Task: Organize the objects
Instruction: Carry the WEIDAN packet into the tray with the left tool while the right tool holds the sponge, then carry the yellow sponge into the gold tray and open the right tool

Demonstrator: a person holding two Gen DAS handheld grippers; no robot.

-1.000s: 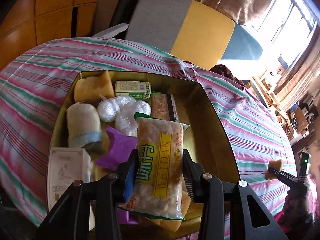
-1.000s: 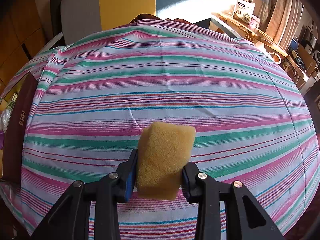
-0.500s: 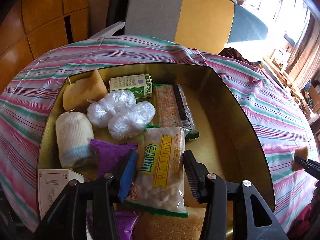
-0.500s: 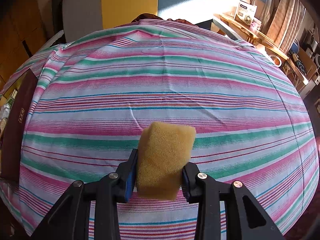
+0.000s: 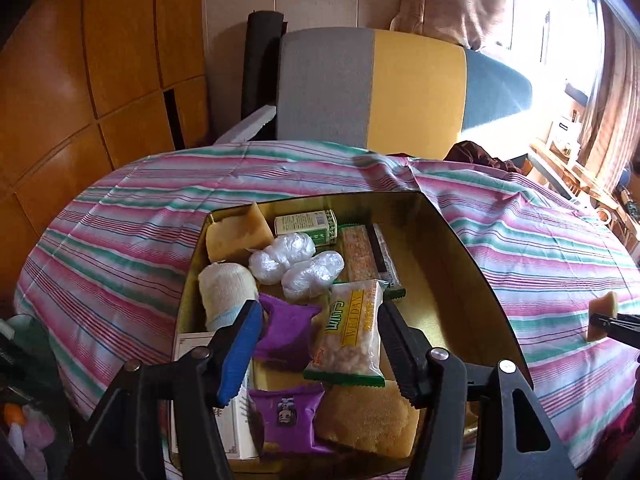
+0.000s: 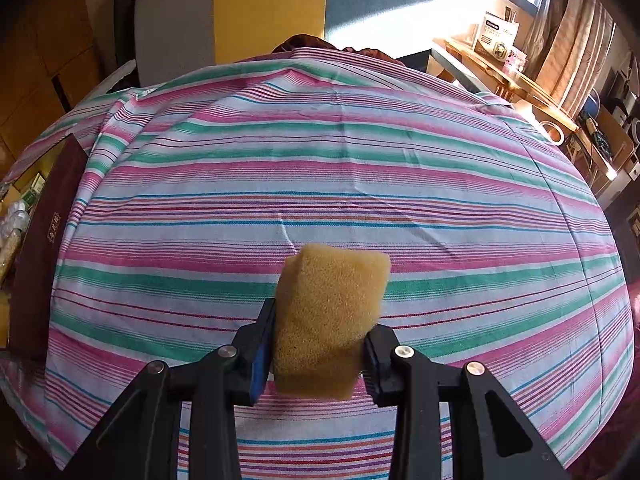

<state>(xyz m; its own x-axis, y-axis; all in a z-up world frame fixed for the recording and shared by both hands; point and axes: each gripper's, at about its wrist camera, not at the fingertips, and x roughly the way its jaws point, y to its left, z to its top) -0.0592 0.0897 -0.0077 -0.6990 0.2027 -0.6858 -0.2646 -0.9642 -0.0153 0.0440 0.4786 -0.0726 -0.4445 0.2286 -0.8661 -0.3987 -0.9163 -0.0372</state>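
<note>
A gold-lined box [image 5: 460, 240] on the striped tablecloth [image 6: 360, 152] holds several items. Among them a clear "WEIDAN" snack bag [image 5: 350, 332] lies on a yellow sponge [image 5: 364, 416] and a purple packet [image 5: 286, 330]. My left gripper [image 5: 320, 312] hovers above that bag. Its jaws are opening and touch nothing. My right gripper [image 6: 320, 320] is shut on a yellow sponge block [image 6: 332, 304] and holds it over bare cloth right of the box. The left wrist view shows this sponge [image 5: 604, 308] at its right edge.
Also in the box: a rolled white cloth [image 5: 226, 288], plastic-wrapped balls [image 5: 296, 260], a green-white carton [image 5: 308, 224], snack bars [image 5: 360, 252], a white carton [image 5: 236, 420], another sponge [image 5: 236, 236]. A grey, yellow and blue chair [image 5: 372, 88] stands behind the table. The box's maroon outer wall [image 6: 44, 240] is at my right gripper's left.
My left gripper let go of the snack bag, spread its jaws and drew back and up. The bag now lies in the box. The right gripper and its sponge have not moved.
</note>
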